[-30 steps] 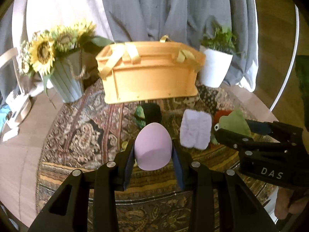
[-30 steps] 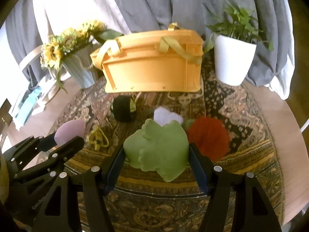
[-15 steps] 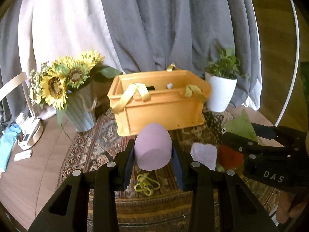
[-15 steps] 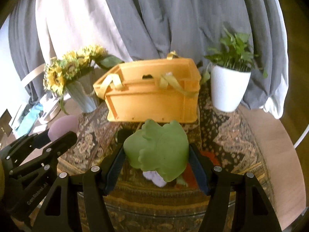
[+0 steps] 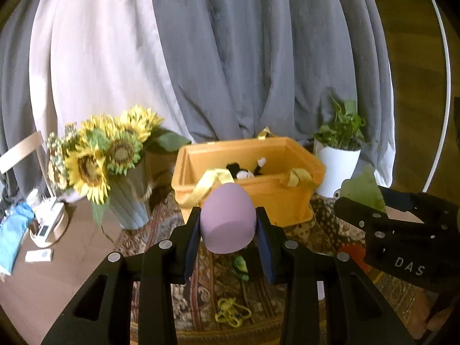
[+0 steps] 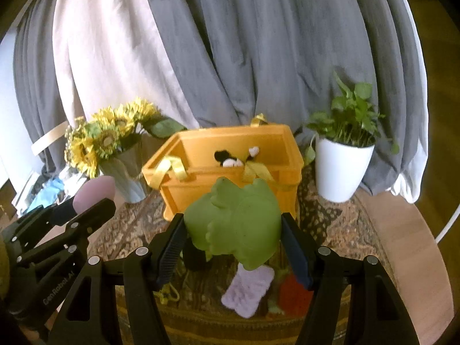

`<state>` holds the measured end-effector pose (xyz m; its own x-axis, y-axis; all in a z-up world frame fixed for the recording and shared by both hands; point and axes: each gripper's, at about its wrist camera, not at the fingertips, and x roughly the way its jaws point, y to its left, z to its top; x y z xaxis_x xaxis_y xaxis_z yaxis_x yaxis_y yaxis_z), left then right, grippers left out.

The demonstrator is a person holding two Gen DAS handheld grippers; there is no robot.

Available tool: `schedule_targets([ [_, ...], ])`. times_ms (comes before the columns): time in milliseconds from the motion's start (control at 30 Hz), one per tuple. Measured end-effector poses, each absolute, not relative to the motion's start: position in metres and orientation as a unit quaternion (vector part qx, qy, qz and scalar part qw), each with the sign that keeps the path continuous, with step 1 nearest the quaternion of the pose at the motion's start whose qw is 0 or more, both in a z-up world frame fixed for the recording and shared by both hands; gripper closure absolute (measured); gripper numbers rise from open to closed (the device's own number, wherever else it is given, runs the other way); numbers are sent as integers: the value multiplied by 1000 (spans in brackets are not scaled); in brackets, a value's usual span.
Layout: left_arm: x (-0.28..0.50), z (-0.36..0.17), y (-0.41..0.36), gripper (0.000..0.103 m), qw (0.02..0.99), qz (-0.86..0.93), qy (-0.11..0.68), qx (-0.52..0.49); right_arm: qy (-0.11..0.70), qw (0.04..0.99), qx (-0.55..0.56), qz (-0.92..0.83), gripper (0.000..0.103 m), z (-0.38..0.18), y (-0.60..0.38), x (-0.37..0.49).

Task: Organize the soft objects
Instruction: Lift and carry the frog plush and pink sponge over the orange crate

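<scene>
My left gripper (image 5: 227, 227) is shut on a lilac egg-shaped soft toy (image 5: 227, 218), held in the air in front of the orange crate (image 5: 273, 198). My right gripper (image 6: 233, 230) is shut on a green soft toy (image 6: 235, 224), also lifted before the orange crate (image 6: 201, 189). A black-and-white plush (image 6: 230, 158) lies inside the crate. On the patterned rug below lie a lilac fluffy pad (image 6: 248, 294), a red soft ball (image 6: 294, 294), a black object (image 6: 195, 256) and a small yellow-green knotted item (image 5: 231, 313). Each gripper shows in the other's view.
A vase of sunflowers (image 5: 103, 161) stands left of the crate and a white potted plant (image 6: 342, 169) right of it. Grey and white curtains hang behind. Small devices (image 5: 47, 227) sit on the wooden table at far left. The crate has yellow ribbon handles (image 5: 215, 181).
Both grippers have risen with their toys. The crate's inside now shows, and the rug items have dropped lower in both views.
</scene>
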<state>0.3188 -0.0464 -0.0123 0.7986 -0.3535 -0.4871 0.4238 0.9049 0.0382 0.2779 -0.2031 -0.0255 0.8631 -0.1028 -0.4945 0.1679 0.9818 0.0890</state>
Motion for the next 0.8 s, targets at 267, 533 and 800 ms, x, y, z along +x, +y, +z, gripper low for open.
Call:
schedule_targets([
  [267, 333, 9, -47, 67, 952, -212, 210, 75, 217, 971, 61, -79, 37, -3, -203, 292],
  [533, 343, 26, -52, 67, 956, -216, 181, 79, 195, 976, 54, -82, 37, 13, -208, 306],
  [800, 361, 38, -61, 67, 960, -212, 164, 77, 171, 981, 38, -86, 37, 33, -214, 323],
])
